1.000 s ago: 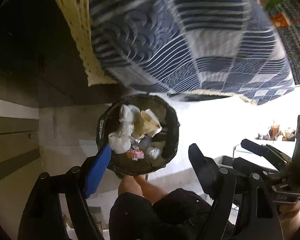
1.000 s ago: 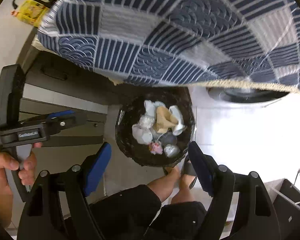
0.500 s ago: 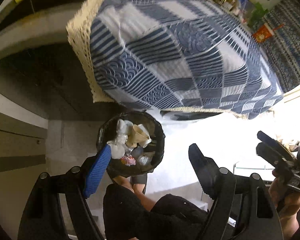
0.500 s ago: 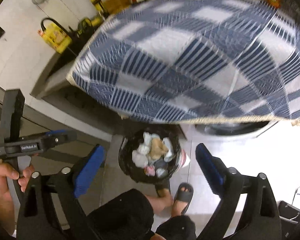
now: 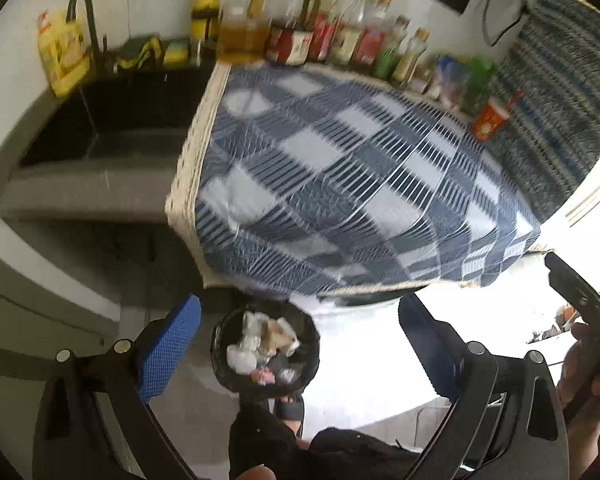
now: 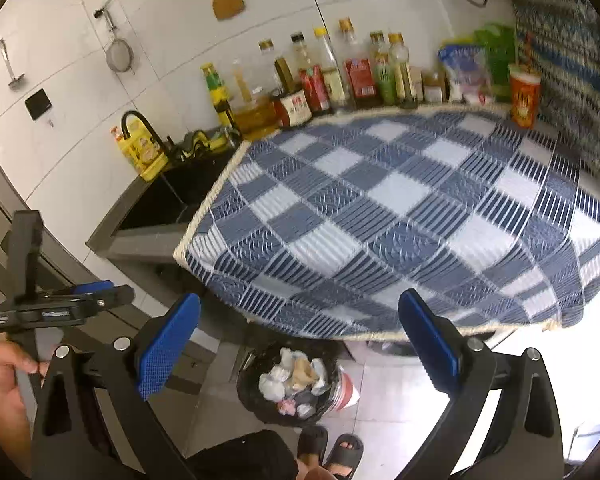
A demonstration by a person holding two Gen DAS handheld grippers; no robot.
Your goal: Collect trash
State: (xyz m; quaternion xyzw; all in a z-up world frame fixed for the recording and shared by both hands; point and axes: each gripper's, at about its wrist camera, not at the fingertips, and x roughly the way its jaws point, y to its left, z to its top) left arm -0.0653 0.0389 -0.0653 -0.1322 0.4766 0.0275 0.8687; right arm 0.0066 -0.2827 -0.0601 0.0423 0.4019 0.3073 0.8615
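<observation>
Kitchen counter wears blue checked cloth; bottles line wall. Black trash bin sits on floor below counter edge, full of crumpled paper. Left gripper jaws just opened wide, nothing between. Right gripper wide open, empty.

We've got two matching grippers: the left gripper and right gripper are black plastic frames with round silver screws, and the fingers wear blue cross-hatched pads. We're wearing black shorts and dark open-toe sandals.
</observation>
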